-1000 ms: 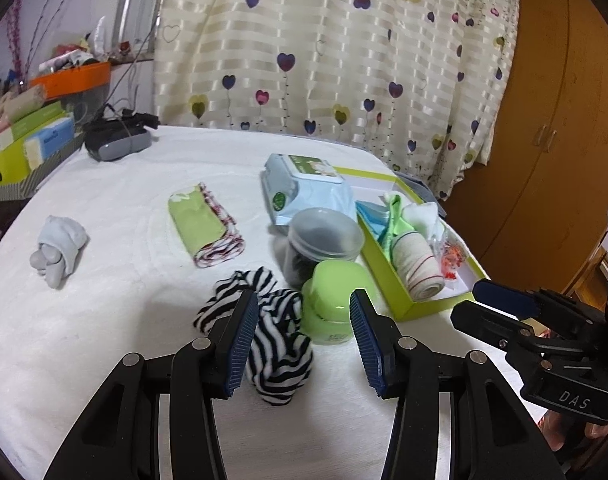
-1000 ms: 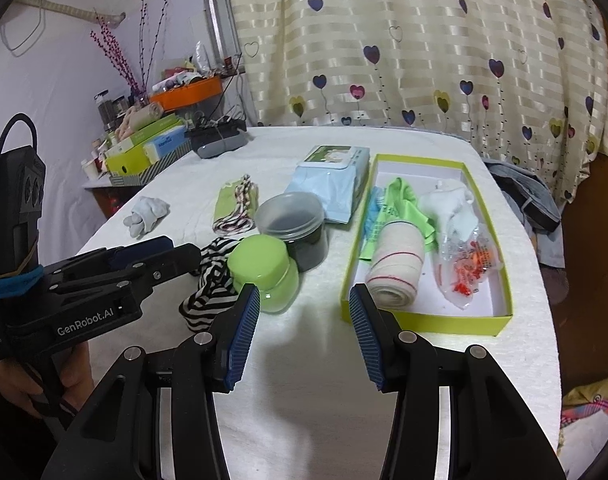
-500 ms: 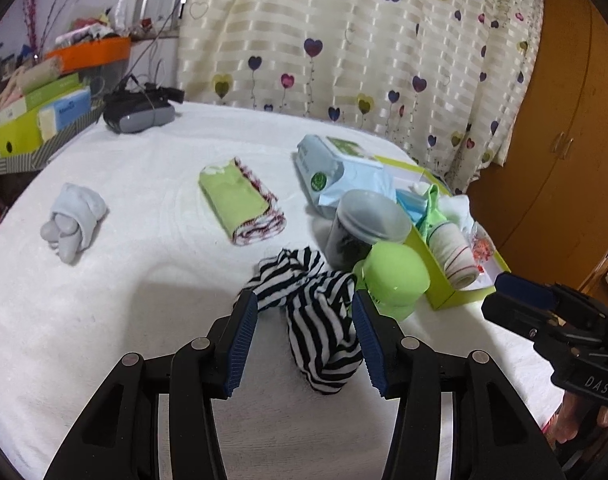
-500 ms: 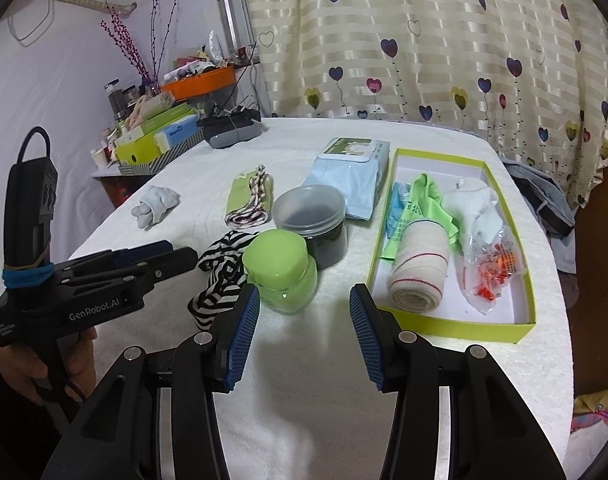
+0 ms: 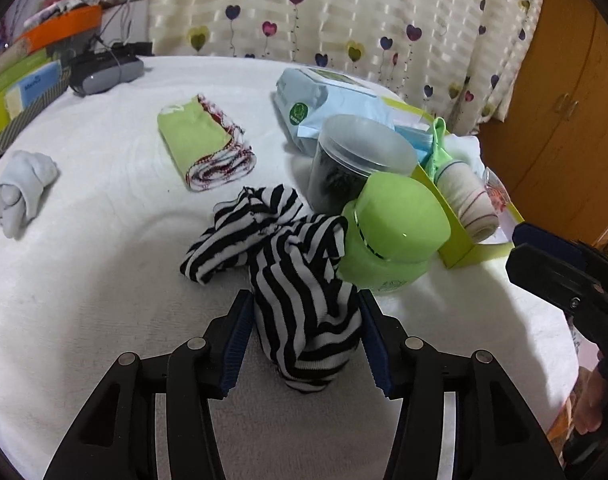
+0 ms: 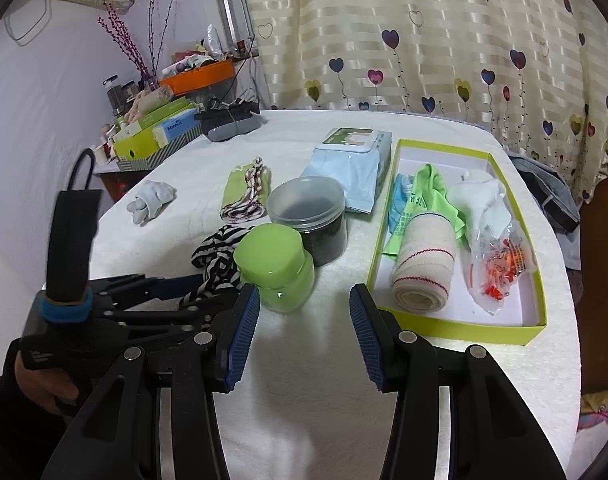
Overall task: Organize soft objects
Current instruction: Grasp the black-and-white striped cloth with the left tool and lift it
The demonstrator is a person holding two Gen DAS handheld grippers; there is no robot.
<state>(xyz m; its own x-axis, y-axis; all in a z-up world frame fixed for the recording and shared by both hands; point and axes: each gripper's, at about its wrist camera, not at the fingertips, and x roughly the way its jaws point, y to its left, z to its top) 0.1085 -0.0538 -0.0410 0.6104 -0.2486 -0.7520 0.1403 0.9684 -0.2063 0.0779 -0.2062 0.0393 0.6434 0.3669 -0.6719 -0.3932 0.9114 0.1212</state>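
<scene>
Box point(image 6: 456, 322) part-filled | striped sock point(image 5: 304, 304) between spread left gripper point(image 5: 306, 344), seemingly ungripped | right gripper point(image 6: 304, 336) spread, empty | two cloths left

Black-and-white striped sock point(image 5: 299, 280), lime-green jar point(image 5: 392, 236), lime tray point(image 6: 456, 324), heart-patterned curtain point(image 6: 444, 32)

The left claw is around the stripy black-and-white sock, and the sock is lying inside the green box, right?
Not quite. The left claw is around the stripy sock, but the sock lies on the white table beside the green jar, outside the green box. The left wrist view shows it.
</scene>
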